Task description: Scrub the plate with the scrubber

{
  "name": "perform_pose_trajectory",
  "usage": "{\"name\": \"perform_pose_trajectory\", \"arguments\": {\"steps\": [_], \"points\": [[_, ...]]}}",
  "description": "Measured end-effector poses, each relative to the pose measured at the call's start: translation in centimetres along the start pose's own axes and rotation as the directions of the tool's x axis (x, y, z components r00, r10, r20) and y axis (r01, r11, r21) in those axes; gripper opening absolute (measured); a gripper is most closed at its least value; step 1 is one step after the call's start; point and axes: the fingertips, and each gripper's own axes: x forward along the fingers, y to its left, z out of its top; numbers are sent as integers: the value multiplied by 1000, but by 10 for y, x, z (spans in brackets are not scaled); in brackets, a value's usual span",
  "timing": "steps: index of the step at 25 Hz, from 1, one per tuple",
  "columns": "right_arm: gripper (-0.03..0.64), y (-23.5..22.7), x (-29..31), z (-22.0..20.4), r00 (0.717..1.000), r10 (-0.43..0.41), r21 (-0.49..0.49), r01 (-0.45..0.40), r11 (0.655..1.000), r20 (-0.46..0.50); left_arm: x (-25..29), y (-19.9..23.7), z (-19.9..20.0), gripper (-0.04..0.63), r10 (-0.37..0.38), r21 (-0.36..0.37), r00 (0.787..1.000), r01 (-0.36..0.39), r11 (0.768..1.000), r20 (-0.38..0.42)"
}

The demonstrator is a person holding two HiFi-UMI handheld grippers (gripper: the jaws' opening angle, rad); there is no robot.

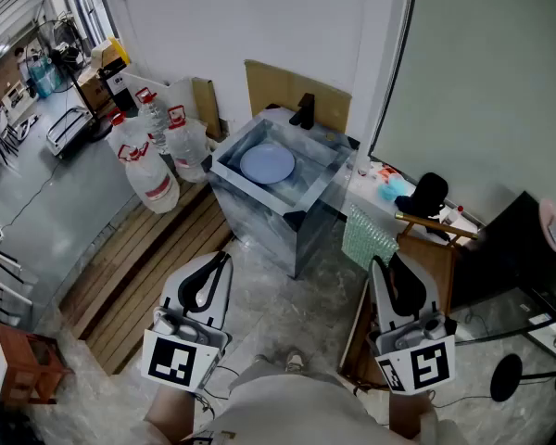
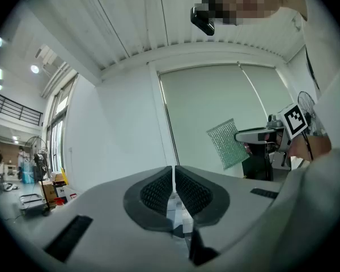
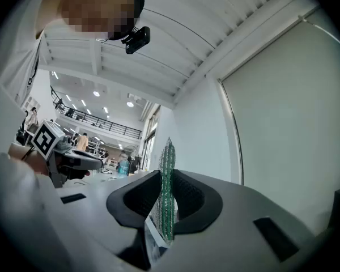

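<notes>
Plate (image 1: 267, 164) lies flat on the bottom of the sink (image 1: 224, 156), about centred, nothing on it. Both grippers are on the near side of the sink, well short of it, so scrubbing hasn't started.

Your right gripper (image 1: 380, 263) has its jaws pinching the scrubber (image 1: 368, 237), a thin green mesh sheet. The right gripper view shows the sheet edge-on between the pads, with most of it sticking up past the tips. The grip is on one margin only.
- Risk: press it on the plate and the sheet folds over or pulls out of the pads. You'd then be rubbing bare jaw tips on the plate.
- Risk: if it drops on the way over, it lands on the floor in front of the sink, not in it.

Your left gripper (image 1: 224, 258) has its jaws pressed together with nothing between them.
- Risk: the plate looks loose in the sink. Scrub one-handed and it will likely slide or spin toward a sink wall instead of getting cleaned.
- To brace it, spread those jaws or pin the rim with the closed tips.

Faucet (image 1: 303, 111) stands at the sink's far rim. A long forward stroke could knock it. Bottles (image 1: 157, 156) stand just left of the sink, so a wide left-arm swing could tip one.
</notes>
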Motion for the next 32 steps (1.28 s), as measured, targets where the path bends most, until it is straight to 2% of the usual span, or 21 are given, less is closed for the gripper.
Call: {"name": "perform_pose_trajectory", "arguments": {"steps": [3,6,9,13,16,19,24,28,32], "points": [[95,1,0,-2,1000,18,25,-18,1000,3,1,-2,-6,29,1,-24,999,-2,1000,-35],[95,-1,0,-4,1000,16,41,-17,999,2,0,-2,-6,29,2,-14,1000,-3,1000,-24],[95,-3,0,-7,1000,11,46,-11,999,-5,0,-7,-9,29,-6,-45,998,3,999,-64],[95,-8,0,-10,1000,5,42,-4,999,-15,2,-5,-8,30,1,-5,1000,-1,1000,-20],[95,-7,1,-13,999,20,39,-19,999,-28,3,-5,-4,29,5,-21,1000,-5,1000,-15],[95,-6,3,-16,999,33,38,-31,999,-40,4,-1,0,29,15,-6,1000,-15,1000,13],[95,-8,4,-22,999,25,50,-23,999,-43,6,-2,-5,29,15,-9,1000,-15,1000,1],[95,-8,12,-25,998,27,49,-25,999,-51,1,3,4,29,19,-5,999,-19,1000,49],[97,-6,23,-35,997,28,48,-25,999,-65,10,13,-9,29,22,-3,999,-22,1000,26]]}}
